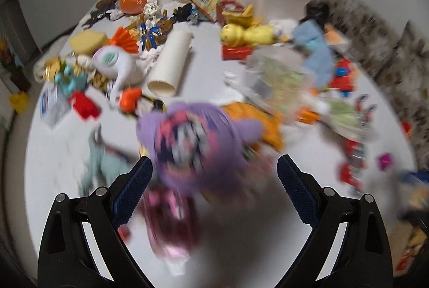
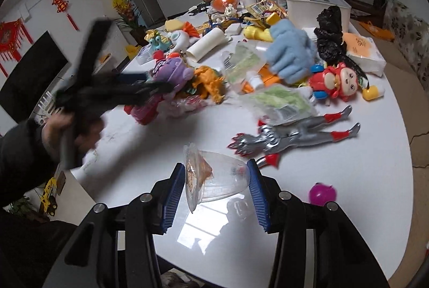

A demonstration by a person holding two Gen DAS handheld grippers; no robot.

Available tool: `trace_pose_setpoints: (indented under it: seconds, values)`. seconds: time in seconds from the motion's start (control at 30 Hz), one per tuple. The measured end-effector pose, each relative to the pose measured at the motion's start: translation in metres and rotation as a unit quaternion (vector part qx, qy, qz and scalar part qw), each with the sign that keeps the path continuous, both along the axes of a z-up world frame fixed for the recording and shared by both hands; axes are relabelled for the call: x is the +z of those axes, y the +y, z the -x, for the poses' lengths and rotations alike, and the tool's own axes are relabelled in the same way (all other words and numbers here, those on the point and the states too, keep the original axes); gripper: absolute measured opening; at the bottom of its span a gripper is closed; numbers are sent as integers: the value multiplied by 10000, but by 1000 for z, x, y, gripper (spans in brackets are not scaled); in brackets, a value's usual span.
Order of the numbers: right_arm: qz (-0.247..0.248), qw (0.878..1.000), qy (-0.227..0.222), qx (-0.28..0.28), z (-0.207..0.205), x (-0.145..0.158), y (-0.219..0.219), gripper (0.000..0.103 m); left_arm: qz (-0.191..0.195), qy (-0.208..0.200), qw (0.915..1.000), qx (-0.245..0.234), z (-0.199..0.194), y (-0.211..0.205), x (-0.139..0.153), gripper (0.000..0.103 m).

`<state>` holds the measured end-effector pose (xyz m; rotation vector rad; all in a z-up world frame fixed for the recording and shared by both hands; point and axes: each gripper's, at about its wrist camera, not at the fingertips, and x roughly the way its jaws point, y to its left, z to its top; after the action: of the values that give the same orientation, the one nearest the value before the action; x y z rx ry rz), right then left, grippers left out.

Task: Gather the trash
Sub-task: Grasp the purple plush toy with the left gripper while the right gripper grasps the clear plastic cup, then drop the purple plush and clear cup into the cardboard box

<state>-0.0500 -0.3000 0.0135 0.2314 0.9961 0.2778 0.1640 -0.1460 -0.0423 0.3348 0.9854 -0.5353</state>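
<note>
White round tabletop (image 2: 348,154) carried mixed toys and wrappers. Right gripper (image 2: 214,190) held a clear crumpled plastic cup with torn film lid (image 2: 214,180) between both blue pads, long axis running across the jaws, pad to pad. Left gripper (image 1: 214,191) stood wide and empty; blurred purple plush toy (image 1: 193,143) sat just ahead of its jaws.

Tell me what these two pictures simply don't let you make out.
- Left wrist view: purple plush toy and pink item below it, smeared by motion blur.
- Right wrist view: left claw blurred by motion; its tips can't be read.
- Right wrist view: clear plastic container in the right claw; orange contents unidentifiable.
</note>
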Motion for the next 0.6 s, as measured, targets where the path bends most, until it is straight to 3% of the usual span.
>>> trace_pose_setpoints:
  seconds: [0.07,0.1,0.13,0.3,0.47,0.6]
  values:
    - [-37,10000,35,-80,0,-2,1,47,-201,67,9998,28,-20,-7,-13,89]
    - [-78,9998,47,-158,0,-2,0,47,-243,51,9997,48,-26,-7,-16,75]
    - [-88,9998,55,-197,0,-2,0,47,-246,24,9997,38,-28,-7,-17,69]
    - [-113,9996,-82,-238,4,6,0,47,407,-224,9988,130,-7,19,31,66]
    - [-259,9994,-196,132,16,19,6,47,937,-508,9942,-143,70,55,95,66]
    - [-183,9965,-115,808,43,27,17,47,897,-408,9929,-670,152,73,110,67]
